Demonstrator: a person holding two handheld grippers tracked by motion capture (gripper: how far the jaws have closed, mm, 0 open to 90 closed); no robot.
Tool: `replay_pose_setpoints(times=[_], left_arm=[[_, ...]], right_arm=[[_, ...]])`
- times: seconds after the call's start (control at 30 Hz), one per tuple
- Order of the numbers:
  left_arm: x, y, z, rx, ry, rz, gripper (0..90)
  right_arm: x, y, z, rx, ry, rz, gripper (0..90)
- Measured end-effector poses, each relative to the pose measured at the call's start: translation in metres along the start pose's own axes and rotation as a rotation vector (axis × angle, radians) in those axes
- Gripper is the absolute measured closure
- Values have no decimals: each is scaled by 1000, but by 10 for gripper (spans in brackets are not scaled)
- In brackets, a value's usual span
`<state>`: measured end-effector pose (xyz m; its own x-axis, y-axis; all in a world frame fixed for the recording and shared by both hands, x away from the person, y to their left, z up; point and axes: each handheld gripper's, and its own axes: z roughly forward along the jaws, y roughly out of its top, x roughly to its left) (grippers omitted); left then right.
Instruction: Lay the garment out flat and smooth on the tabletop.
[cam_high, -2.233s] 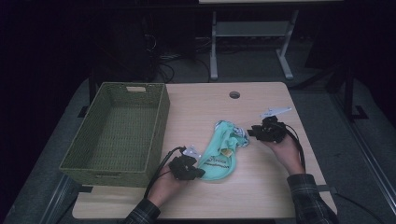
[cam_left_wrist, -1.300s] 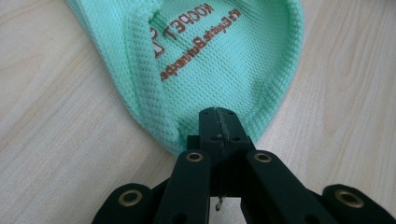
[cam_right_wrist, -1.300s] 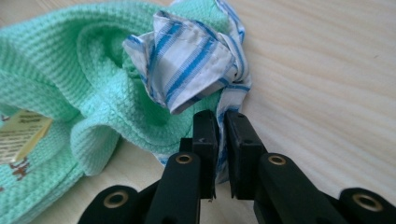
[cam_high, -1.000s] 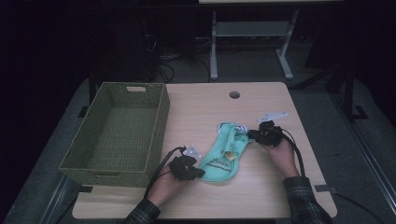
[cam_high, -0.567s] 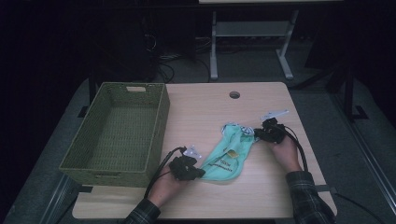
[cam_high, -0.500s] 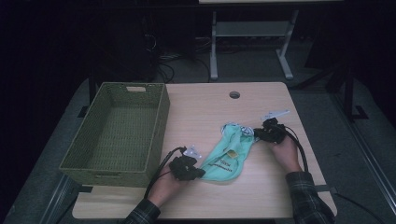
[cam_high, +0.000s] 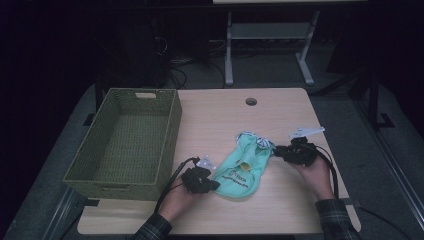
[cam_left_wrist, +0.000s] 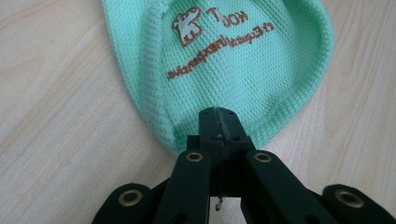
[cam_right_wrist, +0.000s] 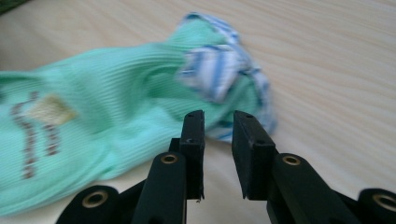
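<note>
Opening right gripper (cam_right_wrist: 218, 122) (mint garment (cam_high: 245, 167) released)

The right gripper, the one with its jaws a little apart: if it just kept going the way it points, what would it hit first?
Most likely the mint green garment. The right gripper, nothing between its open jaws, aims at the garment's bunched blue-striped end, which lies just ahead on the table. How close is hard to judge.

— What sort of place is this?
— A lab or recording room, I'd say: a dark floor with loose cables (cam_high: 175, 65) behind.
— And the furniture?
— A plain light-wood tabletop (cam_high: 280, 115) with a cable hole (cam_high: 251, 101), and the white metal legs of another bench (cam_high: 270, 35) at the back.
</note>
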<state>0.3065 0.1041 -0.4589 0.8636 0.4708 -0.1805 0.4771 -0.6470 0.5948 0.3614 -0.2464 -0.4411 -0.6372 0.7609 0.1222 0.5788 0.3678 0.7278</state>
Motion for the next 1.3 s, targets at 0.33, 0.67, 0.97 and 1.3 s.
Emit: replay_pose_setpoints(times=[0.33,0.67,0.97,1.3], left_arm=[[0,0,0,7,2,9,896],[0,0,0,-1,0,0,896],[0,0,0,8,3,11,896],[-1,0,0,-3,4,-3,896]], right_arm=[[44,-11,1,10,102,-57,739],[63,-14,25,77,121,-95,739],[72,-16,25,94,97,-159,900],[77,-28,14,77,147,-127,900]])
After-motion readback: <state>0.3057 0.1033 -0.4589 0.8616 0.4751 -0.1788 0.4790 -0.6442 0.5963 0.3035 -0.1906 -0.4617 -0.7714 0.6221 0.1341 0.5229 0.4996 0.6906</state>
